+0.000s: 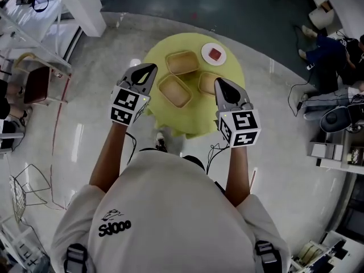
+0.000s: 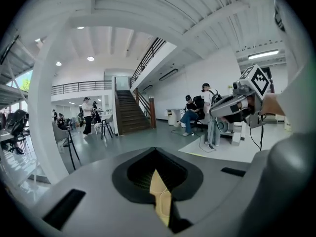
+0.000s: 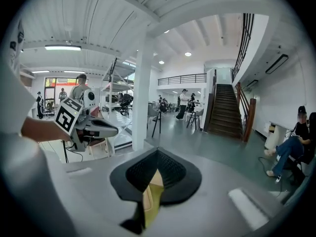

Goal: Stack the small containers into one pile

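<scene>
On yellow counter point(image 1: 154, 56): three tan containers point(image 1: 175, 90), unstacked; one white dish point(image 1: 214, 53); left tongs point(image 1: 149, 69), right tongs point(image 1: 219, 83) both closed, empty

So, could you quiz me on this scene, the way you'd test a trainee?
1. How many small containers sit on the table?
2. True or false: the containers are already stacked in one pile.
3. What lies on the white plate? A: a red item. B: a blue cup. C: nothing.

Key:
1. Three.
2. False; they lie side by side, none inside another.
3. A.
</scene>
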Demonstrator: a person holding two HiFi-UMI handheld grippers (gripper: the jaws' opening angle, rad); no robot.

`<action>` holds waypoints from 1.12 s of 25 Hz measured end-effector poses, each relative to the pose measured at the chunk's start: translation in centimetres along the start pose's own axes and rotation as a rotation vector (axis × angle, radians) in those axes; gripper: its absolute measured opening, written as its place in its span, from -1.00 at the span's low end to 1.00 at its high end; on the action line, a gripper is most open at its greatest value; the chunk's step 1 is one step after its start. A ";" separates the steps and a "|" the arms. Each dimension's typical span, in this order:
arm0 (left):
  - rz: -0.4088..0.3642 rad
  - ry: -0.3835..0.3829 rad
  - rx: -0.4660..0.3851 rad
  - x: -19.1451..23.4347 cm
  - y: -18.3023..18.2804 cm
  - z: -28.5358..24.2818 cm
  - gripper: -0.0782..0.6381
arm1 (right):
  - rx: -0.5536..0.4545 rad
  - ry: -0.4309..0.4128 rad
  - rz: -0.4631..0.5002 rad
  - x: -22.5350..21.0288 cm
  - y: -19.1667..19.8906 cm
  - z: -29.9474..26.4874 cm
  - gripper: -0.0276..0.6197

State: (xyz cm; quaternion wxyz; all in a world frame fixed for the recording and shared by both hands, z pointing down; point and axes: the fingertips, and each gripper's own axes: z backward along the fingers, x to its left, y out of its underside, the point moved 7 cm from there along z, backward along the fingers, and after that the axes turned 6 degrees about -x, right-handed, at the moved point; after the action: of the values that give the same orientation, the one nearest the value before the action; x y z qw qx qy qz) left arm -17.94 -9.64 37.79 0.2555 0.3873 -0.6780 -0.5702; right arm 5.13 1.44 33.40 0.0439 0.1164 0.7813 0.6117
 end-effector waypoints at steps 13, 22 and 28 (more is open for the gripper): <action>-0.015 0.021 0.153 0.9 4.8 -5.7 -0.76 | 0.126 -0.044 -0.017 -4.0 3.1 -4.6 -0.88; 0.098 0.037 0.360 0.4 10.1 -8.8 -0.76 | 0.203 -0.178 0.001 -6.6 5.7 -9.2 -0.88; 0.167 0.034 0.422 0.5 13.6 -10.4 -0.61 | 0.232 -0.263 -0.026 -7.7 7.7 -11.8 -0.88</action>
State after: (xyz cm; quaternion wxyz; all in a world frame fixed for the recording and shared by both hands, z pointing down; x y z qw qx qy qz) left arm -13.17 -15.33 53.20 0.2263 0.3842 -0.8076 -0.3859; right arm 11.12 -9.85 43.19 0.1399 0.1898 0.8356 0.4961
